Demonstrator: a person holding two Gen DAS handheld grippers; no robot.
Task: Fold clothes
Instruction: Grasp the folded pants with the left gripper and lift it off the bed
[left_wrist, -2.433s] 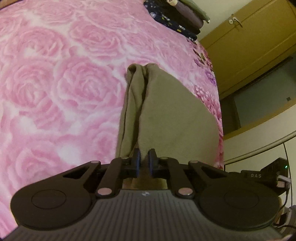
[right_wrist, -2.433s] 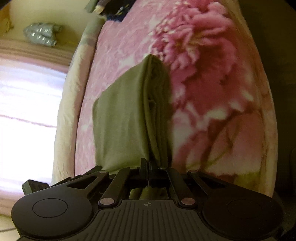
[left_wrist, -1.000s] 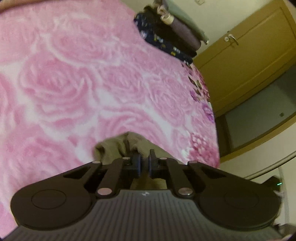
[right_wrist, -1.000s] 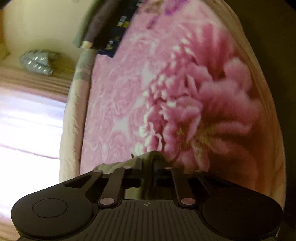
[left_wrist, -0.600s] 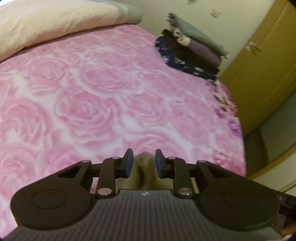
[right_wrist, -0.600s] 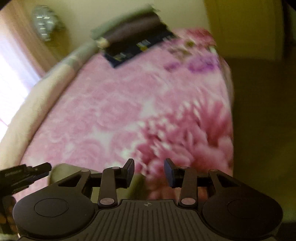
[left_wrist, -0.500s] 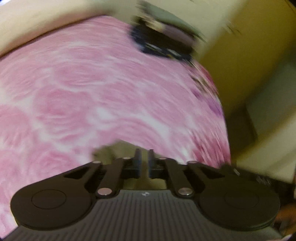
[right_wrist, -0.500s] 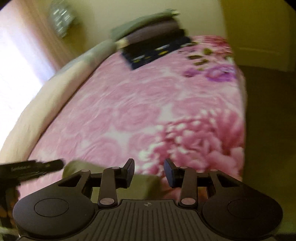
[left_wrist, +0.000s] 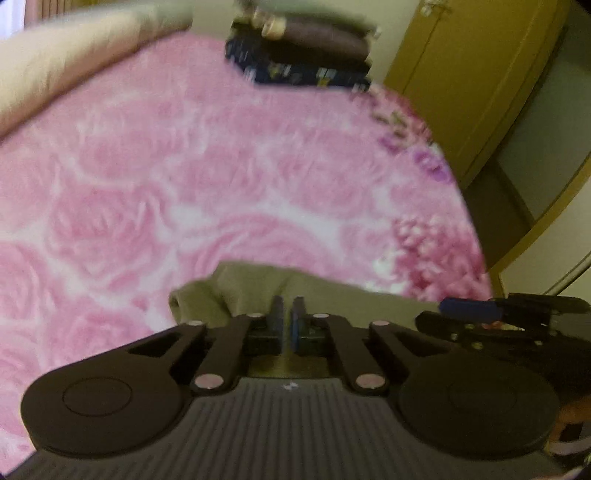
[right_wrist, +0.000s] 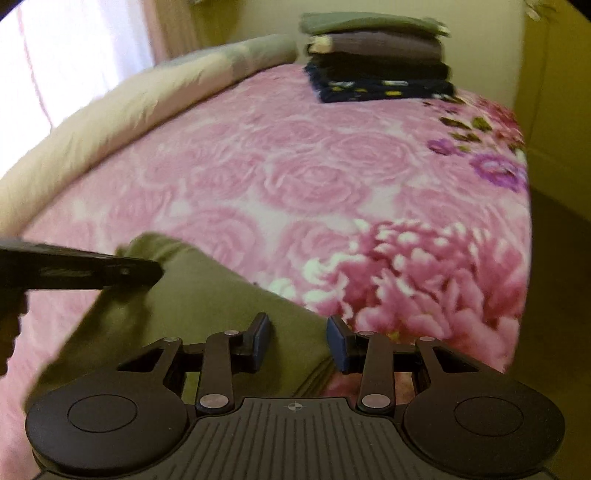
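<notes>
The olive garment (right_wrist: 207, 310) lies folded into a soft, matte slab at the near edge of the bed, its far left corner rumpled into a rounded fold. The right wrist view shows most of its smooth top, though its near end is cut off behind the right gripper (right_wrist: 298, 341), whose blue-padded jaws stand apart above the cloth with nothing pinched between them. In the left wrist view only a rounded hump of the garment (left_wrist: 255, 286) rises above the left gripper (left_wrist: 287, 325); its jaws are together, and whether they pinch a fold of the cloth cannot be made out, since the fabric there sits behind the pads and the picture is blurred. The plush pink blanket (right_wrist: 295, 177), embossed with rose shapes, spreads out under and beyond the garment, with a big magenta bloom near its right edge. At the far end sits a neat stack of folded clothes (right_wrist: 380, 59), crisp only in the right view, which alone shows the bright window (right_wrist: 74, 44); a pale rolled quilt (right_wrist: 122, 110) runs along the left side. The left view alone shows the yellow-brown wardrobe door (left_wrist: 469, 74).
</notes>
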